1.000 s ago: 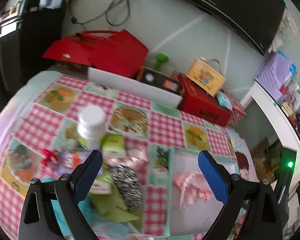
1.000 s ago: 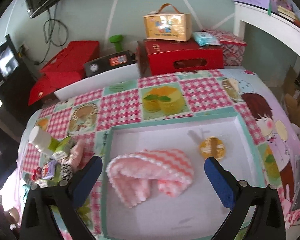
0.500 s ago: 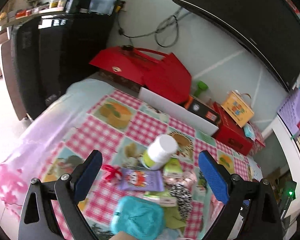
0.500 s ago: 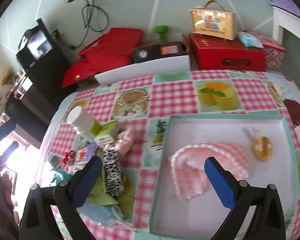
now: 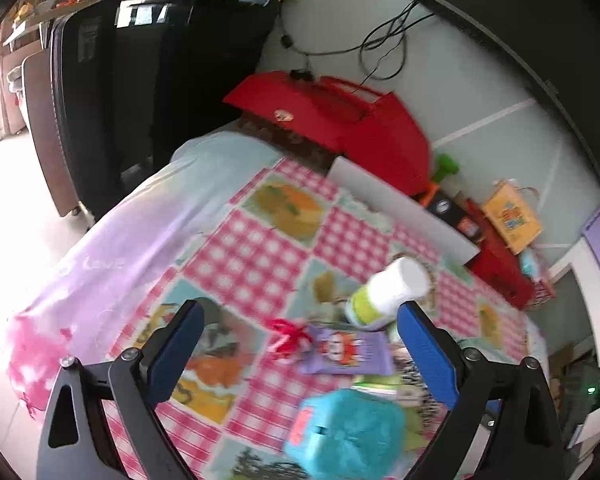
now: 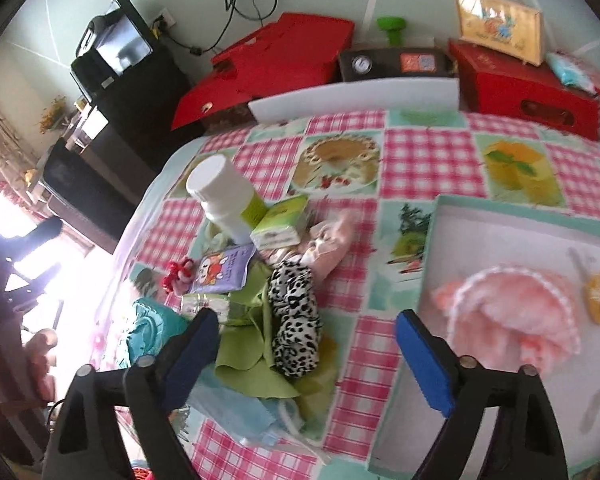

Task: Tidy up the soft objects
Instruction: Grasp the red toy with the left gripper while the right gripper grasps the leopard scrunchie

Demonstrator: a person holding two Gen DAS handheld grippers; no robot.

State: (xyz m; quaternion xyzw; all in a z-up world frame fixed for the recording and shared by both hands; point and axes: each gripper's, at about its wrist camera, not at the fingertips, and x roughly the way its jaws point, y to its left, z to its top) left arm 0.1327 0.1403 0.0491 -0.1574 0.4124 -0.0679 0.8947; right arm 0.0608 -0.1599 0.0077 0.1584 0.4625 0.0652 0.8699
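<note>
Right wrist view: right gripper (image 6: 304,344) hangs over the pile, jaws closing, nothing between them yet.

The leopard-print cloth (image 6: 296,320) lies on the green cloth (image 6: 248,356), left of the tray (image 6: 428,280), where one pink knitted cloth (image 6: 512,320) already rests. Risk, as I read it: the closing jaws pinch both layers together and drag the green one along, or nudge the one white bottle (image 6: 224,196) just beyond. The left gripper (image 5: 300,344) is wide apart, empty, above one teal cloth (image 5: 348,436) and one purple packet (image 5: 344,352).
</note>
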